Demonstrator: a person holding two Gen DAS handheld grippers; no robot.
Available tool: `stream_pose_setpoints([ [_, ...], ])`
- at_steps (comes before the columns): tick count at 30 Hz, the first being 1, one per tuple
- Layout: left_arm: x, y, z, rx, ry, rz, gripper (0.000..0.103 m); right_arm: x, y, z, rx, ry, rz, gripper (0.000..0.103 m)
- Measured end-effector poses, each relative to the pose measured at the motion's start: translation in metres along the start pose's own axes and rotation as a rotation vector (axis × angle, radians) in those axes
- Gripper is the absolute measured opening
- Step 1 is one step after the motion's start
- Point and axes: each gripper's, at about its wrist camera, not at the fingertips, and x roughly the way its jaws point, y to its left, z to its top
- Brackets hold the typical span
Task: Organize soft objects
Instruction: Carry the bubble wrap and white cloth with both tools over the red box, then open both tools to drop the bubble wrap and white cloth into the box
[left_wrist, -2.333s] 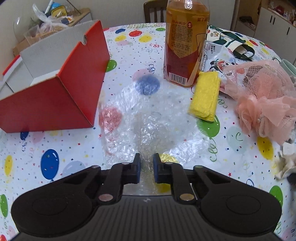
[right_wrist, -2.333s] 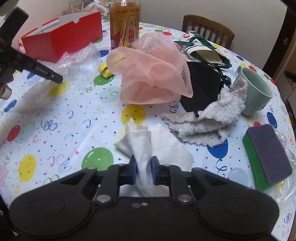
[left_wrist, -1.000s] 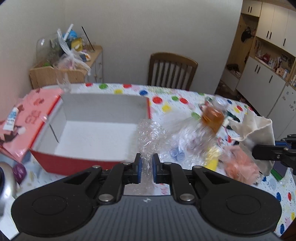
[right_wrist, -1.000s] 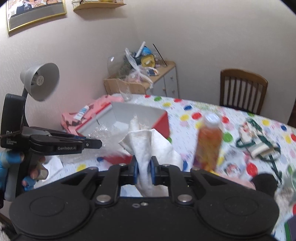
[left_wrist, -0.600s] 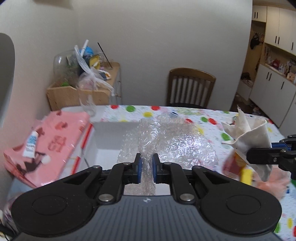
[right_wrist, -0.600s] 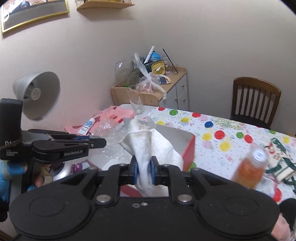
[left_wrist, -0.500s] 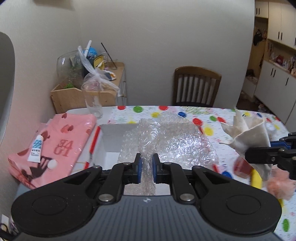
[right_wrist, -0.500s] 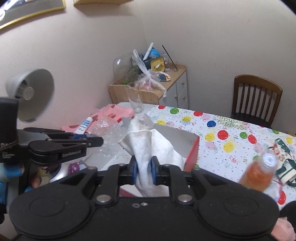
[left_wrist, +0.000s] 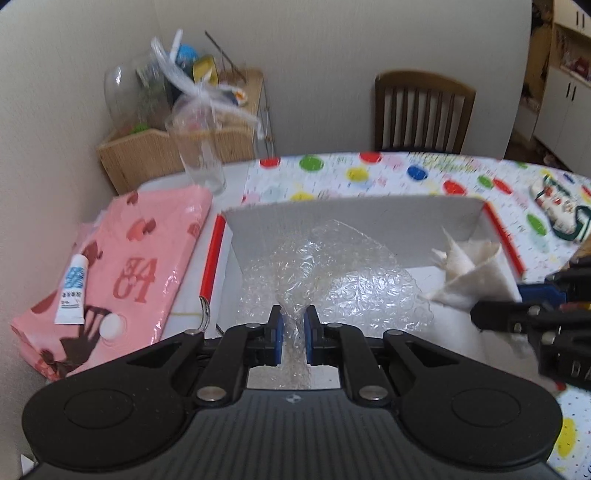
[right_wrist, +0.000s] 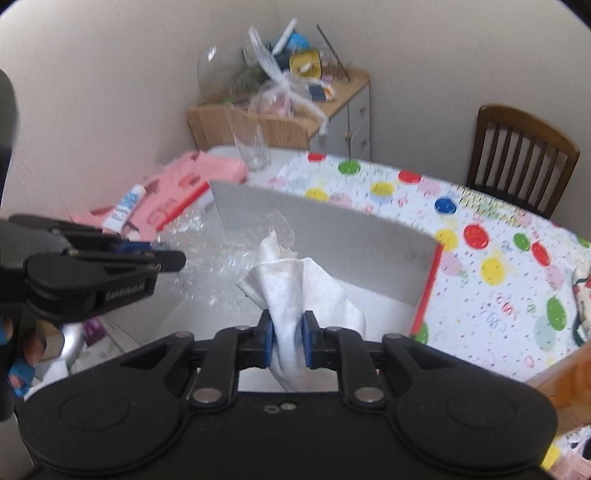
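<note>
My left gripper (left_wrist: 293, 326) is shut on a sheet of clear bubble wrap (left_wrist: 332, 273) and holds it over the open red box with white inside (left_wrist: 354, 214). My right gripper (right_wrist: 287, 332) is shut on a white cloth (right_wrist: 291, 291) and holds it over the same box (right_wrist: 369, 236), to the right of the bubble wrap (right_wrist: 207, 266). The right gripper also shows at the right edge of the left wrist view (left_wrist: 480, 314), with the white cloth (left_wrist: 469, 269). The left gripper shows at the left of the right wrist view (right_wrist: 177, 258).
A pink package (left_wrist: 129, 254) with a small tube (left_wrist: 72, 288) lies left of the box. A clear glass (left_wrist: 199, 147) stands behind it. A wooden chair (left_wrist: 424, 110) and a cluttered side cabinet (right_wrist: 280, 99) stand beyond the balloon-print tablecloth (right_wrist: 480, 258). An orange bottle (right_wrist: 565, 380) is at the right.
Both grippers have carried the bubble wrap and the white cloth from the table up over the red box. In the last half second both have come lower and closer to its inside.
</note>
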Motion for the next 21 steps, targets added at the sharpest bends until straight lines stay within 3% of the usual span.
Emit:
stream_pose_setpoints([
  [8, 0.052, 0.006, 0.007, -0.019, 0.122, -0.043, 0.011, 0.044, 0.005, -0.012, -0.049, 0.128, -0.017, 0.014],
  [17, 0.084, -0.013, 0.010, 0.040, 0.253, -0.096, 0.011, 0.062, 0.008, -0.016, -0.061, 0.208, -0.036, 0.020],
  [21, 0.092, -0.020, 0.008, 0.073, 0.288, -0.067, 0.011, 0.065, 0.008, -0.017, -0.050, 0.227, -0.029, 0.025],
])
